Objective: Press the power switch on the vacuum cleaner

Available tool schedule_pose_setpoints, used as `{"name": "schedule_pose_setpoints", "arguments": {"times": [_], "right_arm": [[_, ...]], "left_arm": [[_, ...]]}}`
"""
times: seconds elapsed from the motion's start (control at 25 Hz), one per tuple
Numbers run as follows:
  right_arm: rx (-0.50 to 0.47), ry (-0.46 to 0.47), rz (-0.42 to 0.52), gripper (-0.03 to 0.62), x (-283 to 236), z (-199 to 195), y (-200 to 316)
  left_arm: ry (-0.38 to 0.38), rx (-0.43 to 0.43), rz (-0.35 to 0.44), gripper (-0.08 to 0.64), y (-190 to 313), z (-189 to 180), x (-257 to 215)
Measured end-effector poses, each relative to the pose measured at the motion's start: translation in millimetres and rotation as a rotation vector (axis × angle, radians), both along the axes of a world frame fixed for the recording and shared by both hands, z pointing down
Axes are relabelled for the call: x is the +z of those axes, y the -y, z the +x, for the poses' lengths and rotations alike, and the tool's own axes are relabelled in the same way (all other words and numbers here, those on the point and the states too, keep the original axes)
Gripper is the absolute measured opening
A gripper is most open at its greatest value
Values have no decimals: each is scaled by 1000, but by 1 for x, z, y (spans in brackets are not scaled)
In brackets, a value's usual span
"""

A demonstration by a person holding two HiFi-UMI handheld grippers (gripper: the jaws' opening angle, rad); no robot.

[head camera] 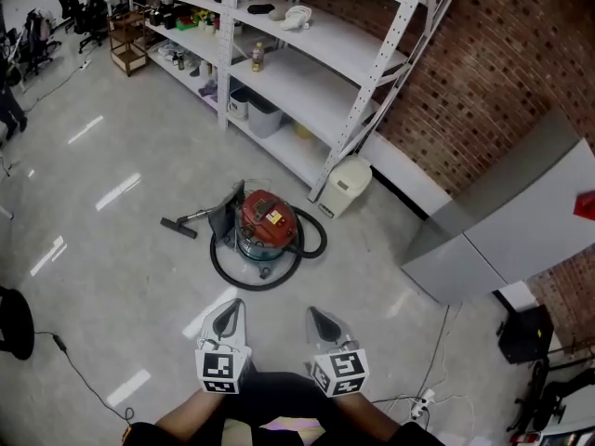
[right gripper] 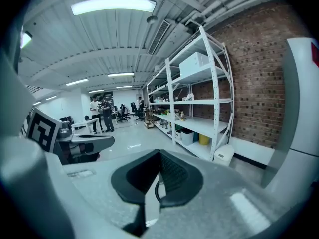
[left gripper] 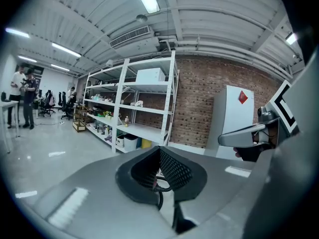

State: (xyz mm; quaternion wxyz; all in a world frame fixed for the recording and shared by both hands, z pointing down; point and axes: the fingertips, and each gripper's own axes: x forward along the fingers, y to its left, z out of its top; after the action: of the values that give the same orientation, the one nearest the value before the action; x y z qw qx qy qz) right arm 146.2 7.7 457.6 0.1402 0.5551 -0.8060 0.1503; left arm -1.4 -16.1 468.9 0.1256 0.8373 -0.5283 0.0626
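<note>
We stood back from the red vacuum cleaner [head camera: 267, 223], which sat on the pale floor [head camera: 121, 240] with its black hose [head camera: 256, 282] looped around its base and a white bin [head camera: 346, 187] just beyond it, at the foot of the shelving rack [head camera: 307, 63]. The left tool [head camera: 230, 312] and the right tool [head camera: 321, 321] hung side by side on our side of the vacuum cleaner, well apart from it and touching nothing. Each gripper view showed its dark ribbed pads drawn together at the tip, with nothing held between them. Both tools pointed out over the room rather than down at the vacuum cleaner.

The power switch was too small for us to pick out on the red lid, where only a yellow patch showed. By our reading, the task had not begun: no press had been made, and the whole approach remained. We judged that one tool would have to travel forward and down to the top of the vacuum cleaner before its closed tip could push the switch.
</note>
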Motion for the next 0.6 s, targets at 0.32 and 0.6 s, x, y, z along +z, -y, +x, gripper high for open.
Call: {"name": "schedule_pose_setpoints", "arguments": {"times": [0.32,0.6], "right_arm": [[-61,-35,1,-8,-7,-41,61],[-116,-31,-10,-8,2,-54,94]], "left_arm": [[-17,-76,20,15,53,-49,-6],[-6,-138,0,15,71,-63,3]]}}
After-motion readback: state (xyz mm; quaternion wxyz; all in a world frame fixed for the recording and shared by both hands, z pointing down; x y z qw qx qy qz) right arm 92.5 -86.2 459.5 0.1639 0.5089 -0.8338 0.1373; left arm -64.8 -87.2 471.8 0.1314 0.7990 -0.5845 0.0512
